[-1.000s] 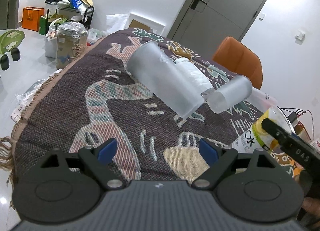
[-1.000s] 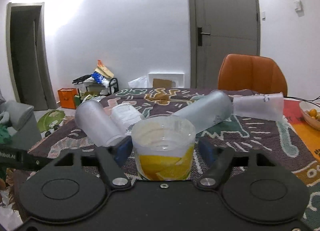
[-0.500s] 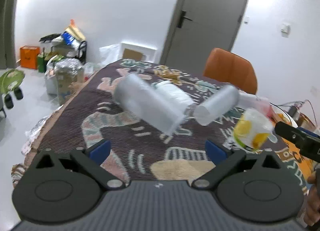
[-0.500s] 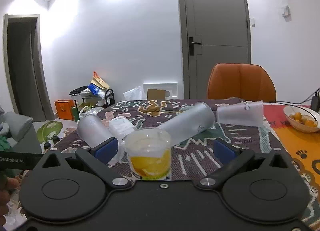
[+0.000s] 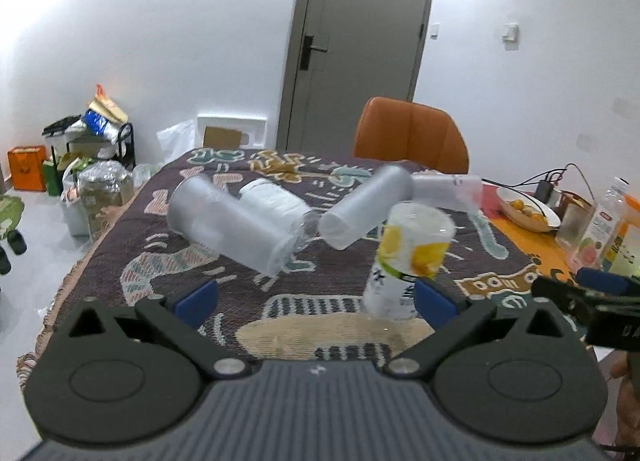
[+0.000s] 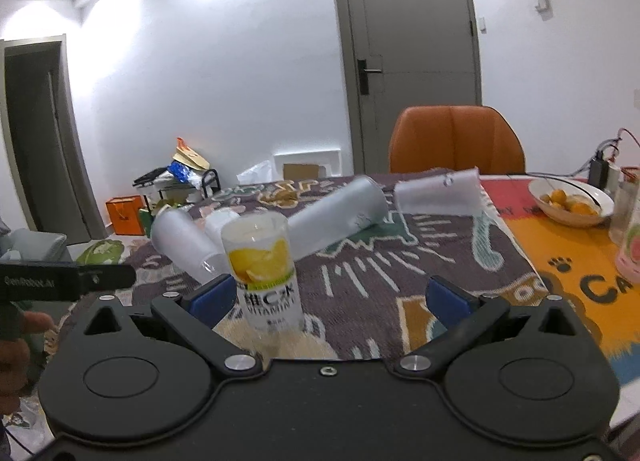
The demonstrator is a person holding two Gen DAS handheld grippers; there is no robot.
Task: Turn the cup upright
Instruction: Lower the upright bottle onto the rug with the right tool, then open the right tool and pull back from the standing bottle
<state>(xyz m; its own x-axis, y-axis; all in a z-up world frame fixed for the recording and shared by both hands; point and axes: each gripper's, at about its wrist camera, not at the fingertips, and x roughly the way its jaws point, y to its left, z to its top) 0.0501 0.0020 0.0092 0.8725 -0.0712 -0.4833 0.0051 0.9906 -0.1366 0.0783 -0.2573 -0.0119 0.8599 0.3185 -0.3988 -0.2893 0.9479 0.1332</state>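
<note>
Now upright near the spread right gripper, the lemon-print cup looks light, thin-walled, best pinched gently mid-body.

One upright lemon cup, four frosted cups lying down, one fruit bowl.

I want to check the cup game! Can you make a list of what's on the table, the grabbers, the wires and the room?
Surface: patterned woven cloth on the table.
Job's things: lemon-print cup upright; four frosted cups on their sides.
Clutter: fruit bowl, juice bottle.
Grippers: left gripper and right gripper open, both holding nothing.
Cables: wires and charger by the bowl.
Surroundings: orange chair, grey door, piled bags.
</note>
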